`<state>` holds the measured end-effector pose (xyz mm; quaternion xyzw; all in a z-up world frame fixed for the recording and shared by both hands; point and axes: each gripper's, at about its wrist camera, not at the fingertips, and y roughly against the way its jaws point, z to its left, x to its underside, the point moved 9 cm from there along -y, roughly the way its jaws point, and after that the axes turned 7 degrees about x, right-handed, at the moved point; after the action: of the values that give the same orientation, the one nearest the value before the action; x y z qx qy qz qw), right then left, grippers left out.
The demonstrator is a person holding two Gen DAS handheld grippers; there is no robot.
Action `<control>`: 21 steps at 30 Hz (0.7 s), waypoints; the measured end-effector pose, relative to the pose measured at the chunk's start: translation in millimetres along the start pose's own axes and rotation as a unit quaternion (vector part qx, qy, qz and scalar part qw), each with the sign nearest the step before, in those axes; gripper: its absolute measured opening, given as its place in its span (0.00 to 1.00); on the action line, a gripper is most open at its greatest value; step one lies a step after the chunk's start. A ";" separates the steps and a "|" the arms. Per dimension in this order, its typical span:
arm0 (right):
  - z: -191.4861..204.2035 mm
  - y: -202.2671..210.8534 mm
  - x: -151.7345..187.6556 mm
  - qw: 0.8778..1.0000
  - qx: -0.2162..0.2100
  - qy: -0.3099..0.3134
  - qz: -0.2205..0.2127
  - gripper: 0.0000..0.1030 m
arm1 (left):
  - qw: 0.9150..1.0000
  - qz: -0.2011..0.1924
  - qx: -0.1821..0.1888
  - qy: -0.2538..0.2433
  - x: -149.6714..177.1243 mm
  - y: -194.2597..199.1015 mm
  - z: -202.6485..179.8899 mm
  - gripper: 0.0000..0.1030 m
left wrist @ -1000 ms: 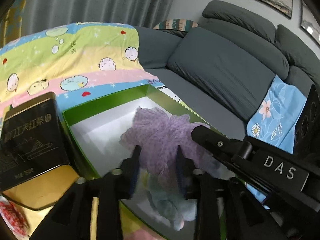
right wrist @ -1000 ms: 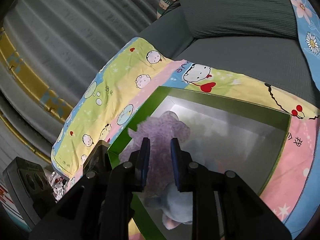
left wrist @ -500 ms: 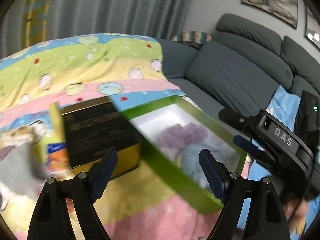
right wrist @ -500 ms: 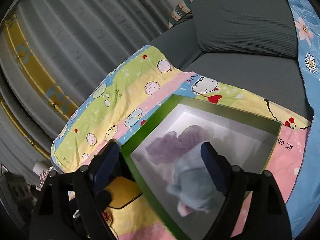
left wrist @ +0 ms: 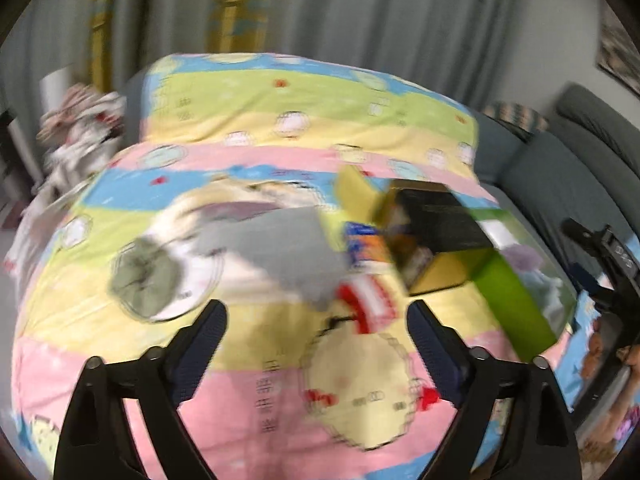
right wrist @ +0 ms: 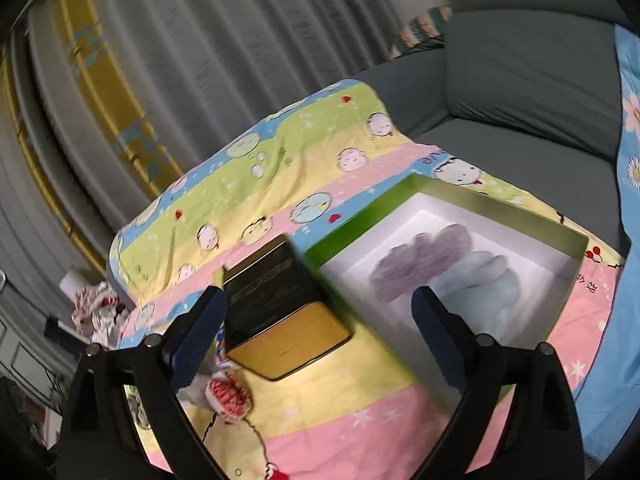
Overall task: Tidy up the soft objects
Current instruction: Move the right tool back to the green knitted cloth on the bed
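Right gripper [right wrist: 316,312] opening, empty, above green box [right wrist: 352,224] rim; left gripper [left wrist: 316,332] likewise opening, empty

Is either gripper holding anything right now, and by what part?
Nothing is held. The left gripper and right gripper are both opening, with nothing between the jaws.

A cartoon-print blanket [right wrist: 280,168] in pink, yellow, green and blue stripes covers the surface. On it a black and gold tin [right wrist: 280,304] lies just left of the green box. A grey sofa [right wrist: 520,80] rises at the far right, a blue floral cloth [right wrist: 628,140] draped over its right edge. Grey curtains [right wrist: 200,40] with a yellow patterned band hang behind. A crumpled red-and-white wrapper [right wrist: 98,312] sits far left, off the blanket.
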<state>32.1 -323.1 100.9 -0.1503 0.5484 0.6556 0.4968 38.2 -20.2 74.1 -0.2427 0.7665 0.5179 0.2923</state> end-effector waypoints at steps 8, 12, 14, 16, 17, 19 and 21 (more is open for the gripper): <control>89.1 -2.1 43.0 0.992 -0.080 0.079 0.048 0.92 | 0.990 -0.016 -0.094 0.100 18.7 6.9 118.4 0.92; 141.6 -11.8 80.2 0.978 -0.137 0.118 0.102 0.92 | 0.981 -0.038 -0.137 0.131 16.5 26.8 160.2 0.92; 171.1 -19.0 106.9 0.967 -0.162 0.142 0.138 0.92 | 0.976 -0.033 -0.152 0.151 19.0 31.8 179.5 0.92; 202.7 -27.0 135.2 0.954 -0.180 0.165 0.173 0.92 | 0.971 -0.030 -0.159 0.175 22.4 35.9 198.6 0.92; 216.2 -31.5 148.7 0.948 -0.187 0.173 0.190 0.92 | 0.969 -0.030 -0.166 0.183 23.6 37.5 205.1 0.92; 245.9 -40.9 174.6 0.936 -0.202 0.187 0.220 0.87 | 0.962 -0.027 -0.188 0.196 26.6 41.2 220.1 0.92; 270.8 -52.5 194.3 0.928 -0.205 0.196 0.242 0.80 | 0.959 -0.023 -0.197 0.203 28.9 42.7 229.4 0.92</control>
<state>79.5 1.6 22.5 -0.2372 0.5079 0.8116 0.1644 33.9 207.3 14.6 -0.4127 0.6867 0.5919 0.0886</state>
